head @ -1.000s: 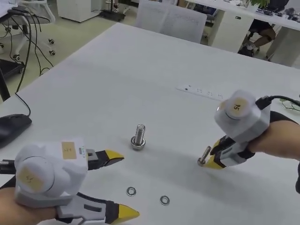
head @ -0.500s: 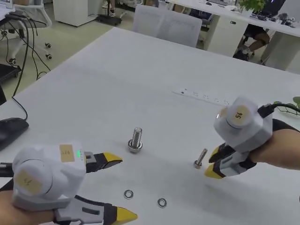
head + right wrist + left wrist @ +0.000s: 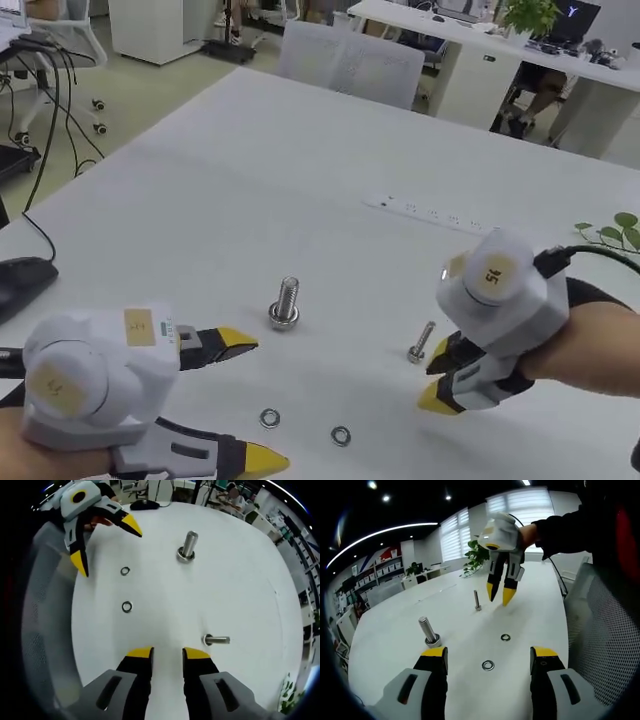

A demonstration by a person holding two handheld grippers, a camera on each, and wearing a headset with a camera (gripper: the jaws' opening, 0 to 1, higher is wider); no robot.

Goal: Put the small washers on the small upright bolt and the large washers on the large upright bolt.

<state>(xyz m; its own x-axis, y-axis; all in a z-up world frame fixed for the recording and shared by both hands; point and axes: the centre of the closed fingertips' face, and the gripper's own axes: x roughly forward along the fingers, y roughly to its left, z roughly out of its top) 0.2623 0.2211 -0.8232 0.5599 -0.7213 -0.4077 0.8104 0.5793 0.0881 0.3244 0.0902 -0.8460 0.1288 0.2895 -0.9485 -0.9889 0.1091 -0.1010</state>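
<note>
- The white counter (image 3: 300,180) is bare around the parts, so there is free room to come at them from any side.
- The left gripper (image 3: 252,402) has its fingers (image 3: 240,341) spread wide and holds nothing. The two washers (image 3: 269,418) lie flat just ahead of it. I think the step in hand is picking the first one. A flat ring is hard to grip, so the fingers should come down steeply, close on the outer edge and lift slowly.
- The right gripper (image 3: 436,375) is only narrowly open and empty, just beside the small bolt.
- The large bolt (image 3: 285,303) stands on its head near the middle, apart from everything else. A ring should be held level over the tip before release.
- The small bolt (image 3: 421,342) also stands upright and looks easy to knock over, so the right gripper could steady it.
- I cannot tell which washer is small and which is large, so compare them first.
- One second ago the right gripper was at the top of the small bolt. Now it has drawn back and the bolt stands alone. The left gripper and the washers look unchanged.
</note>
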